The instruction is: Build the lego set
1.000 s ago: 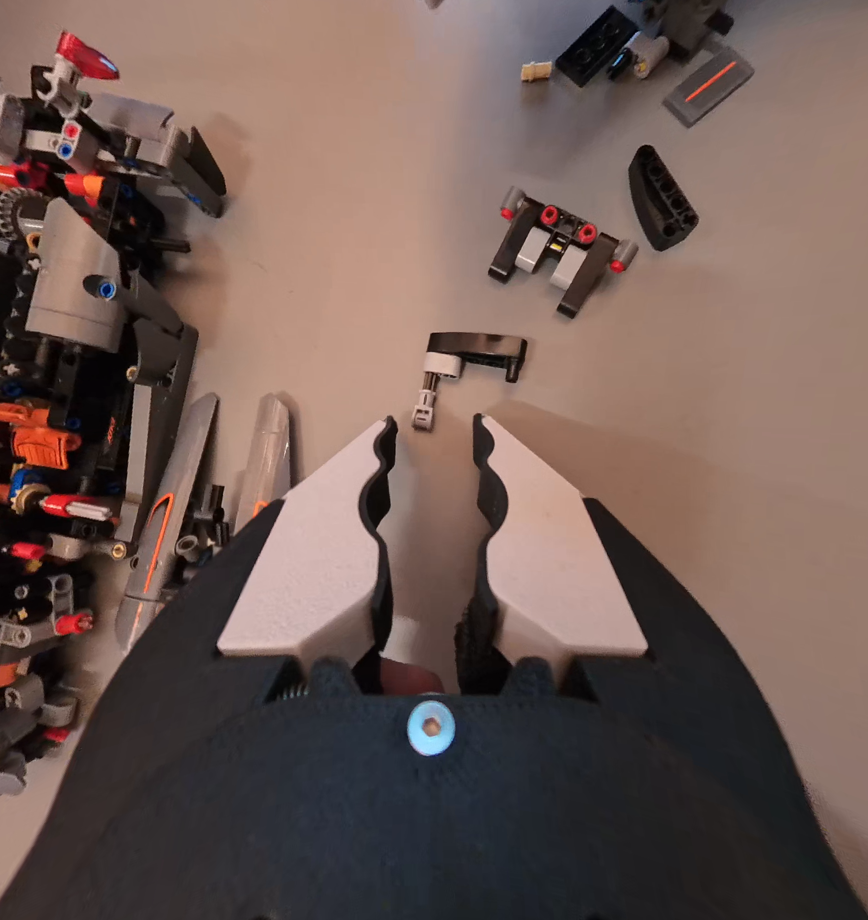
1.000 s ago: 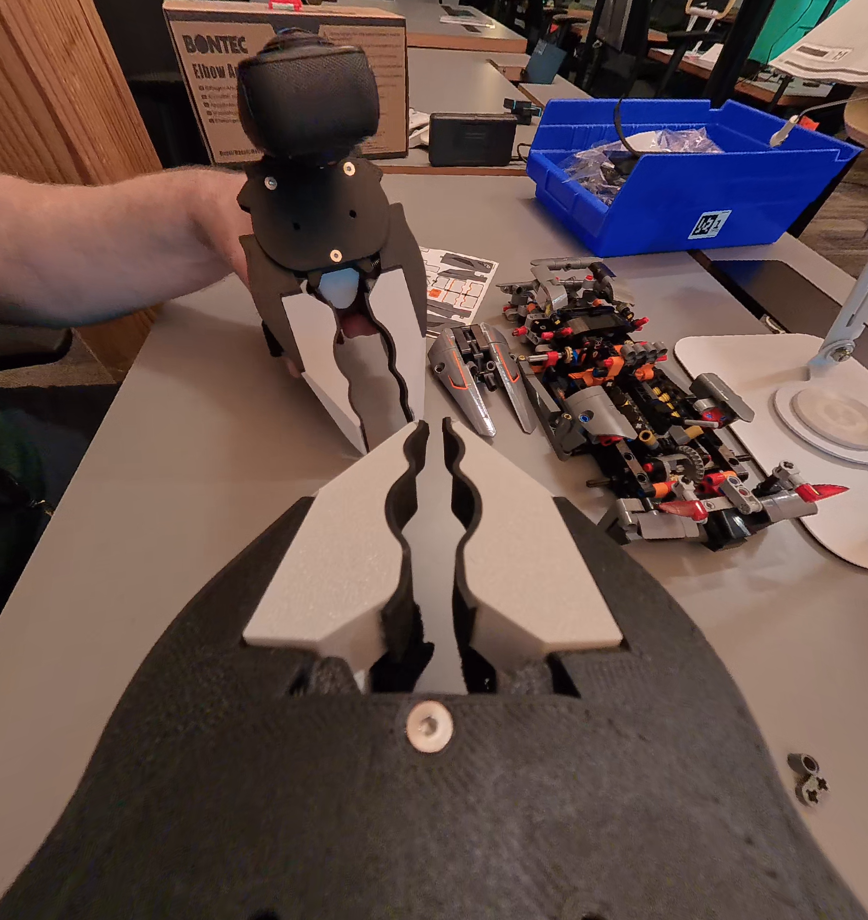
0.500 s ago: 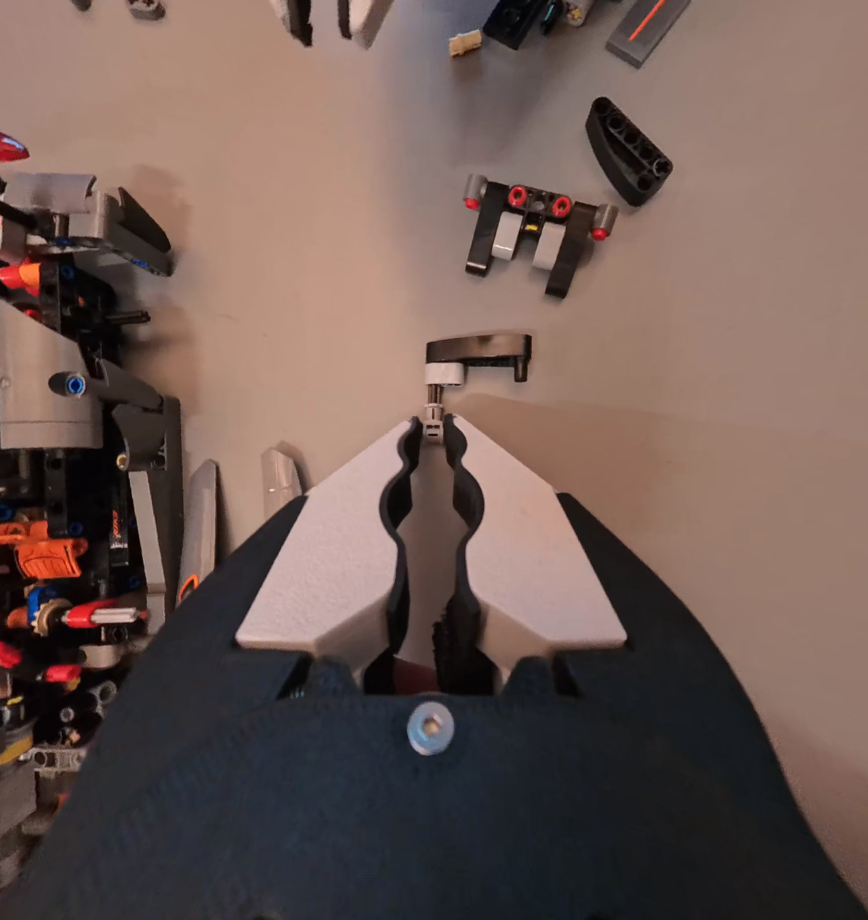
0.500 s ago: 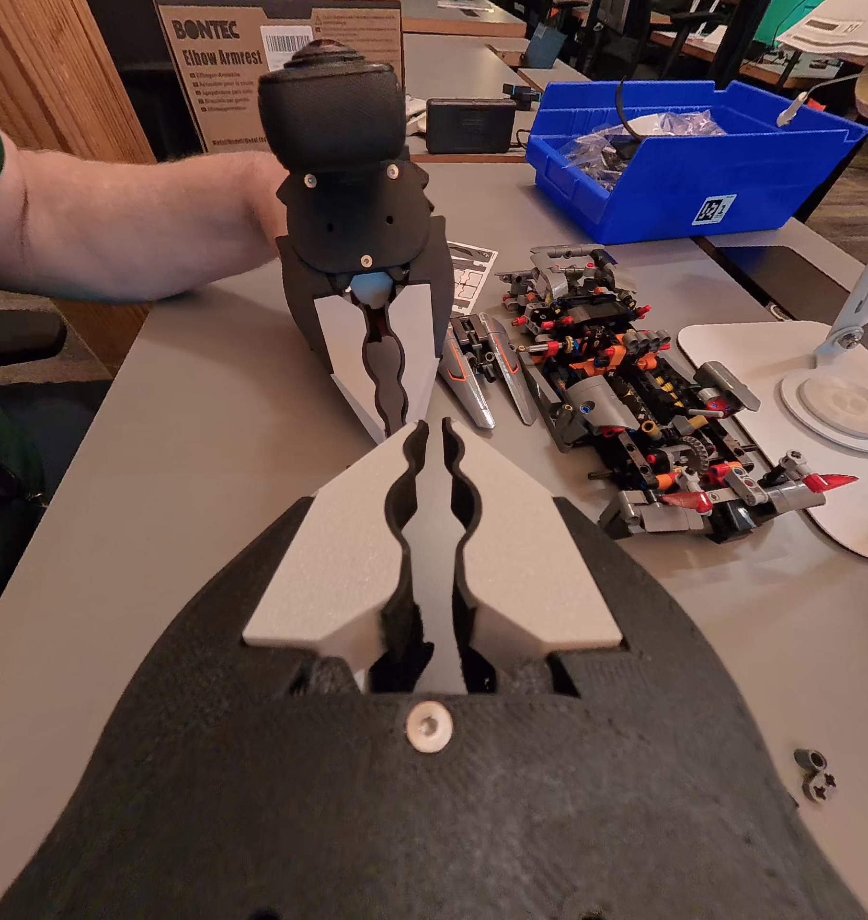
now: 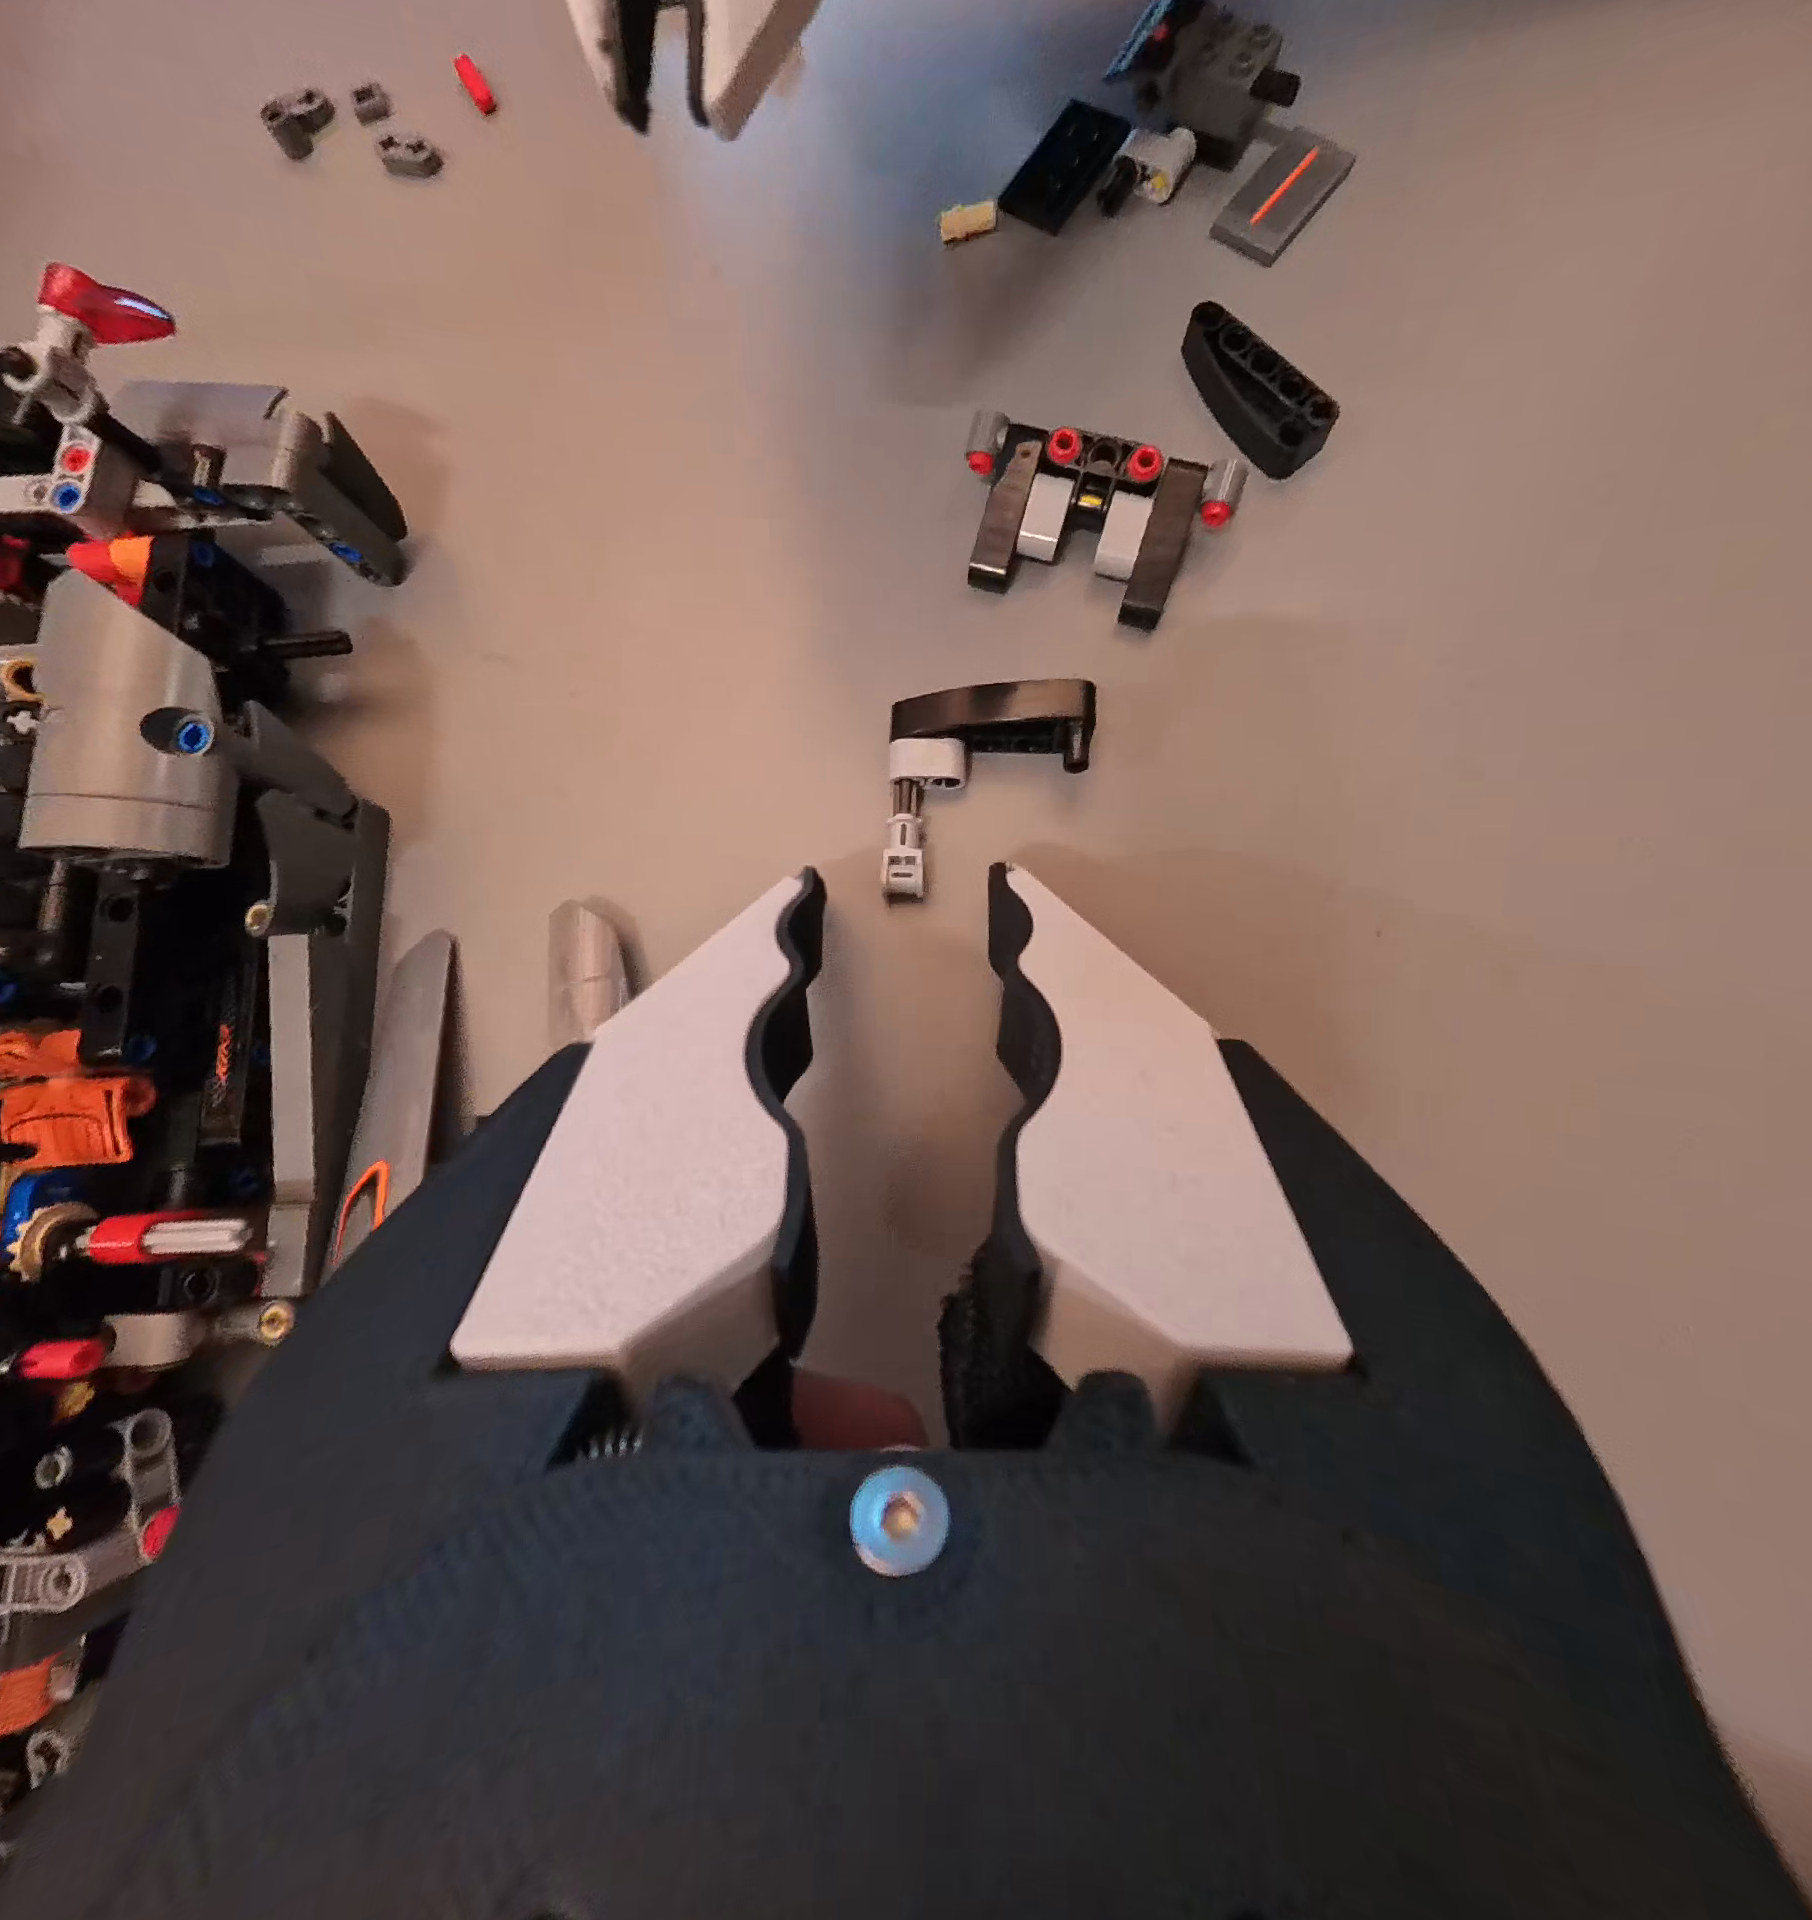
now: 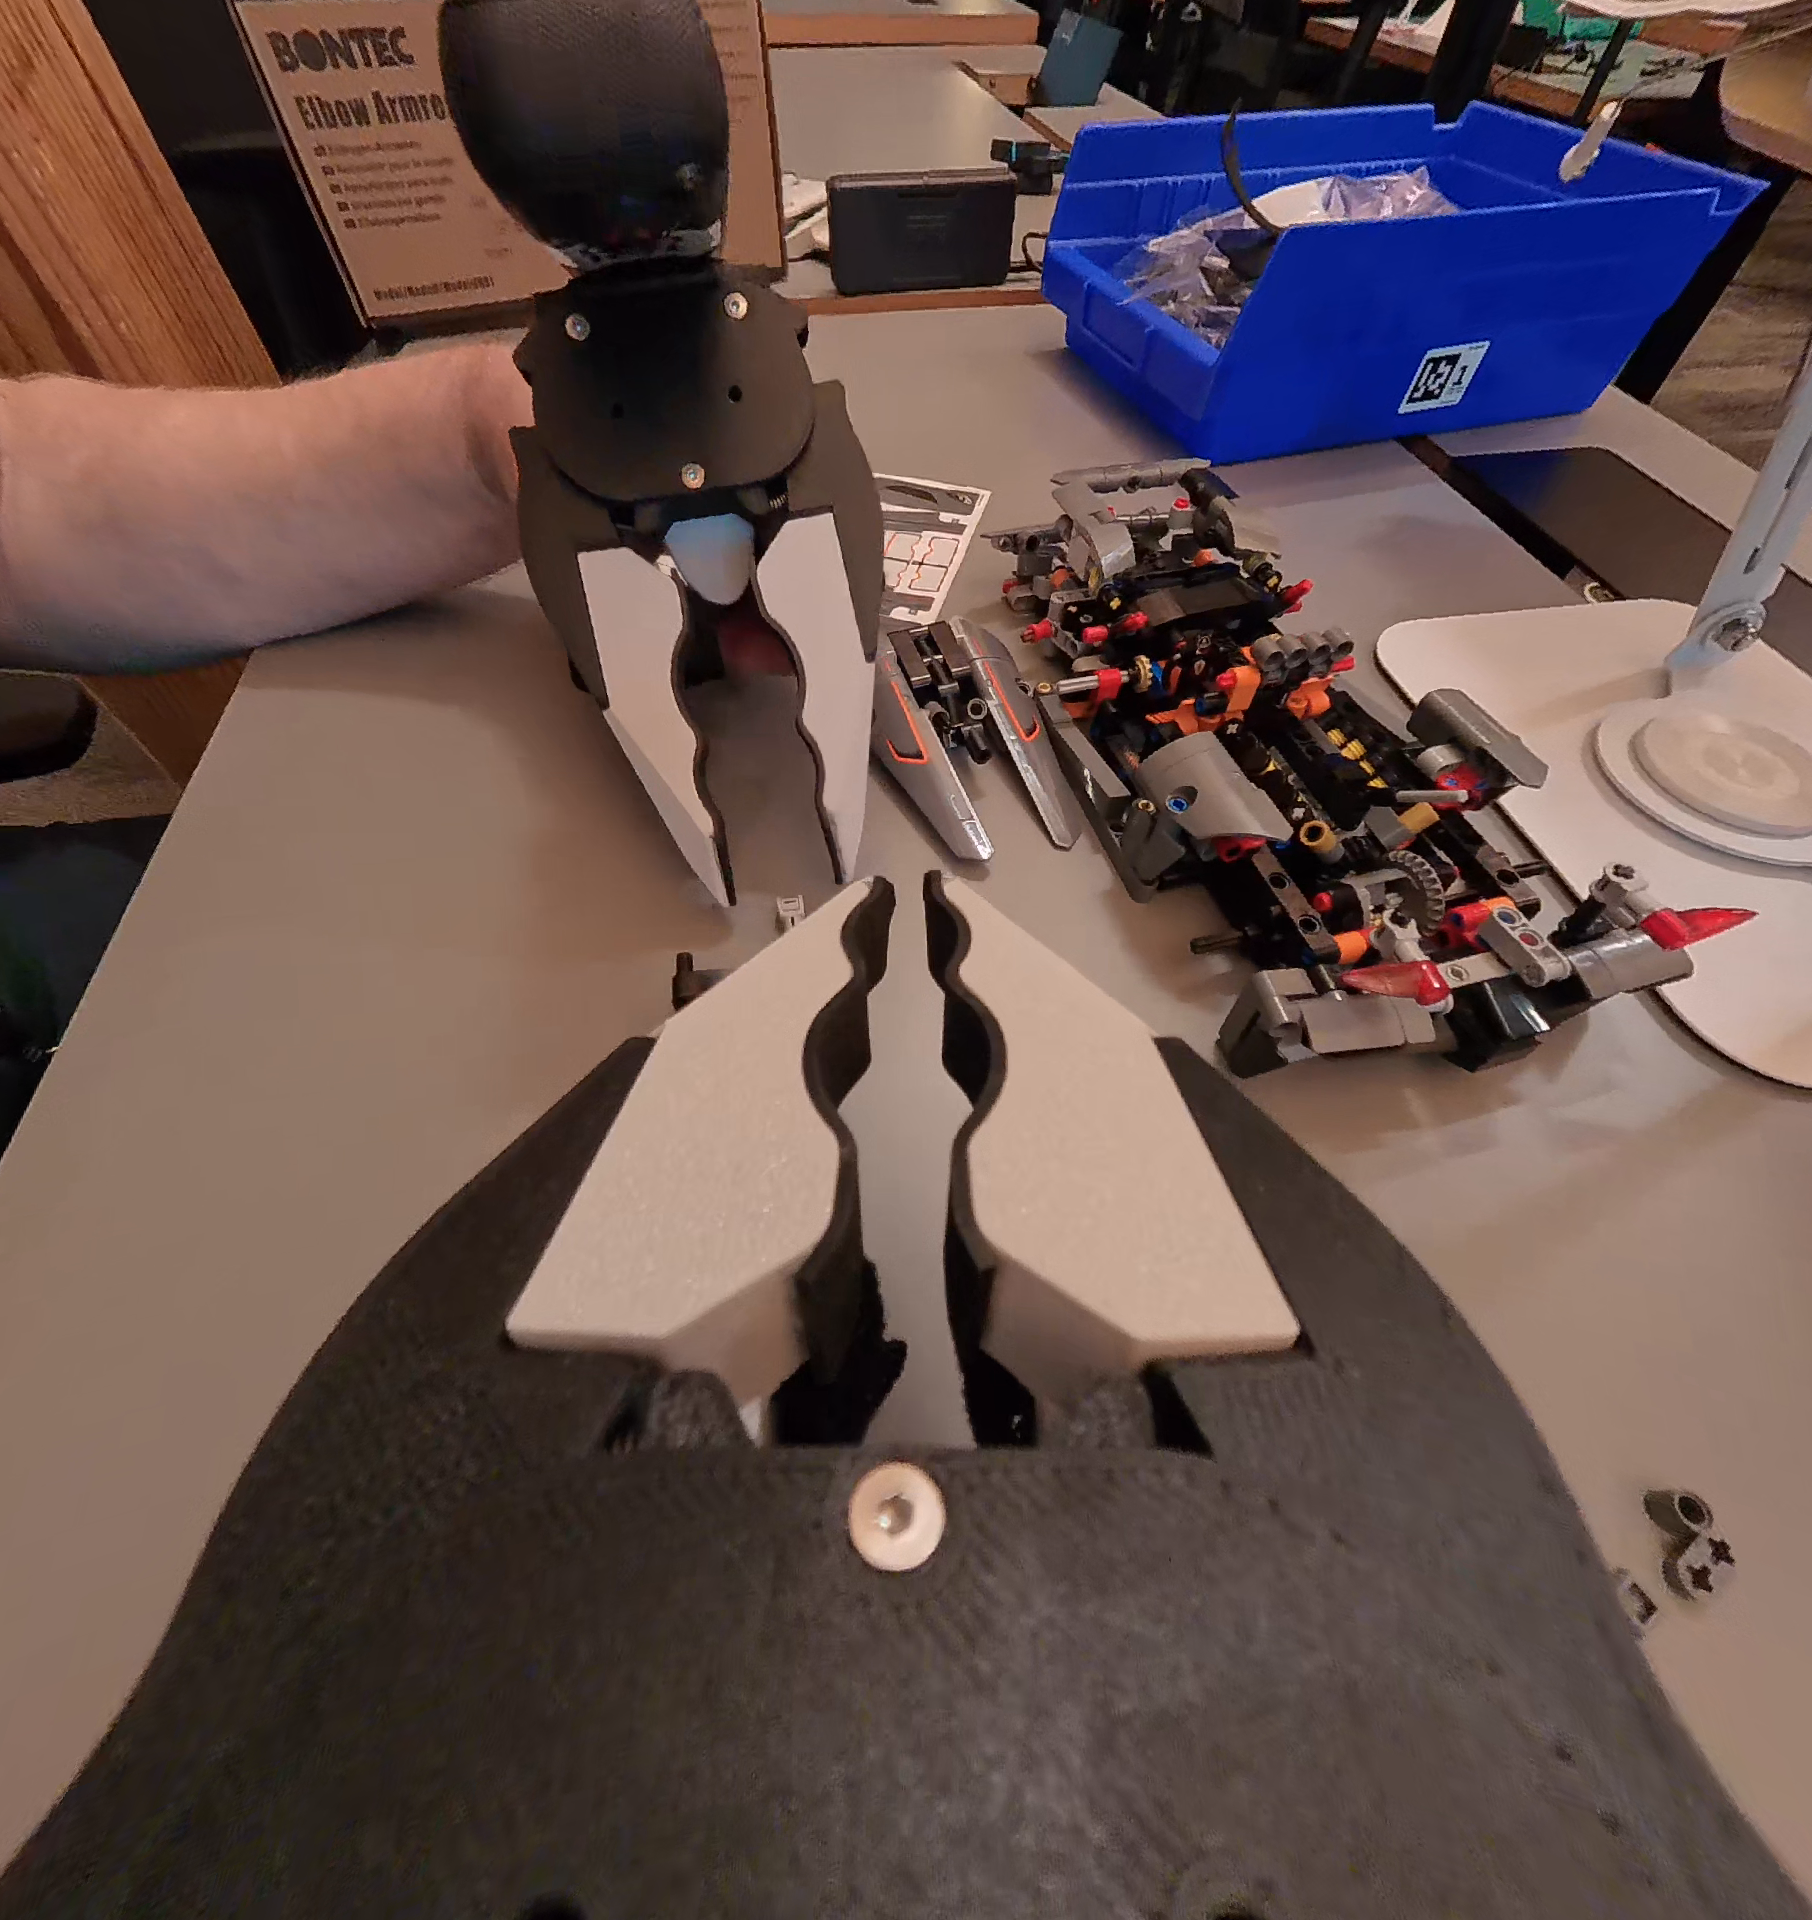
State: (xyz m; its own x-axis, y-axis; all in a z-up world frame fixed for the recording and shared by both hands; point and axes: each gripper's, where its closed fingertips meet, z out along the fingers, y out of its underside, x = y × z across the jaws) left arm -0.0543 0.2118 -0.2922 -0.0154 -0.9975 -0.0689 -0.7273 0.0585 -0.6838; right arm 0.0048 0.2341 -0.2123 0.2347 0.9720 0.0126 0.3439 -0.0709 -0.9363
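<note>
In the left wrist view my left gripper [image 5: 904, 881] is open, just above the grey table [image 5: 1504, 935]. A small piece [image 5: 985, 727], a black curved panel with a white connector and a grey pin, lies on the table. Its pin end sits between my fingertips, free of both. The right wrist view shows the left gripper [image 6: 782, 883] pointing down at the table, with the pin end [image 6: 790, 906] below it. My right gripper [image 6: 907, 885] is shut and empty, hovering close in front of the left one. The half-built lego car [image 5: 102, 935] lies to the left; it also shows in the right wrist view [image 6: 1297, 769].
A black sub-assembly with red pins [image 5: 1094, 509], a black curved brick [image 5: 1260, 390] and loose pieces [image 5: 1172, 145] lie beyond. Grey wing panels [image 6: 943, 748] lie beside the car. A blue bin [image 6: 1401, 281], a white lamp base [image 6: 1712, 769] and a person's forearm [image 6: 206, 499] border the work area. Tip to tip, the grippers are about 11 centimeters apart.
My left gripper narrowed around the pin end half a second ago and has now opened wide again. The piece stays on the table, turned straighter. The right gripper has barely moved.
</note>
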